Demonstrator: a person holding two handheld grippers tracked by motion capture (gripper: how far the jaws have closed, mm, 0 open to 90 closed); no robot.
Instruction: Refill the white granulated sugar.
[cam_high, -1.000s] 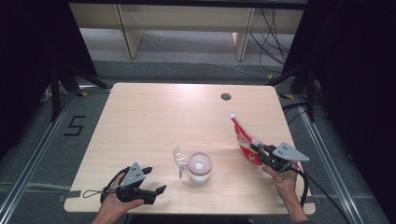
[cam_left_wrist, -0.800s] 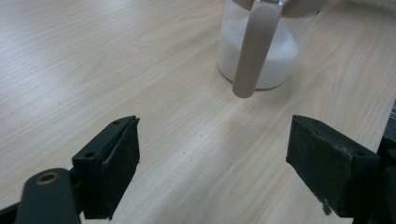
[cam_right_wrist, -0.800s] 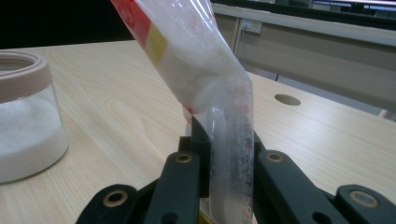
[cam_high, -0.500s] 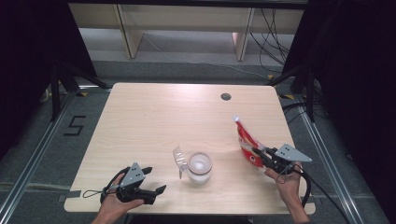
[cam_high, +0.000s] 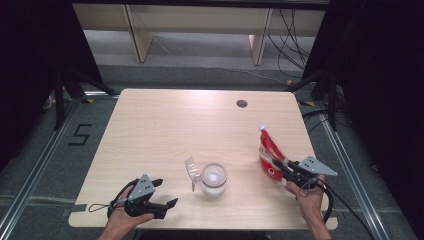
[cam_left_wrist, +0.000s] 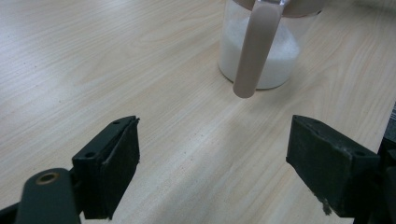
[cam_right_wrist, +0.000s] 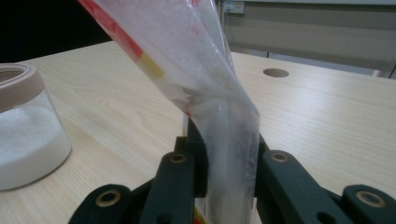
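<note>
A red and clear plastic bag of white grains slants up from the table near its right edge, and my right gripper is shut on its lower end. In the right gripper view the bag is pinched between the jaws of that gripper, which have just been opening a little. A clear jar holding white powder stands front centre, its lid flap hanging open on the left. My left gripper rests open at the front left and points at the jar with nothing between its jaws.
The pale wooden table has a round cable hole at the back right. Dark floor and metal rails surround it, with shelving beyond the far edge. The jar stands left of the bag in the right gripper view.
The right hand has shifted the bag slightly right and toward the front edge, and the bag's top has sunk a little. The left gripper and the jar have kept still.
</note>
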